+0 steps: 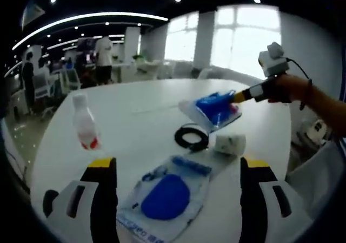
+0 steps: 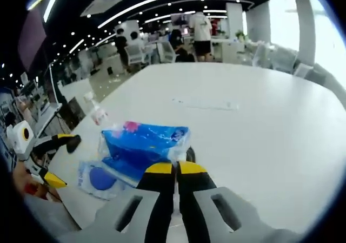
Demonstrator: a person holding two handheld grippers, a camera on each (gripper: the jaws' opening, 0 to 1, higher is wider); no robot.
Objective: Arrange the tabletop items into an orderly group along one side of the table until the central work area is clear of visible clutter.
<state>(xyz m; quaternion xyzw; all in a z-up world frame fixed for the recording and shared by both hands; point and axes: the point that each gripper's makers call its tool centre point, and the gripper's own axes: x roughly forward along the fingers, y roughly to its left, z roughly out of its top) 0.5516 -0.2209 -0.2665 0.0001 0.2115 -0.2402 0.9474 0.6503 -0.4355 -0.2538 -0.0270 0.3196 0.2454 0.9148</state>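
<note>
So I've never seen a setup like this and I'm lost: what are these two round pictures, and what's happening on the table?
A person holds a two-jaw gripper in each hand, each carrying a fisheye camera. In the left gripper view, the open left gripper hovers over a clear packet with a blue pad. On the white table also lie a small bottle, a black cable coil and a white roll. In the right gripper view, the right gripper is shut on a blue tissue pack.

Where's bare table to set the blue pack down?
Free: the wide stretch of white table beyond the blue pack, and the strip between bottle and cable coil. Crowded: coil, white roll and blue-disc pouch cluster together.
</note>
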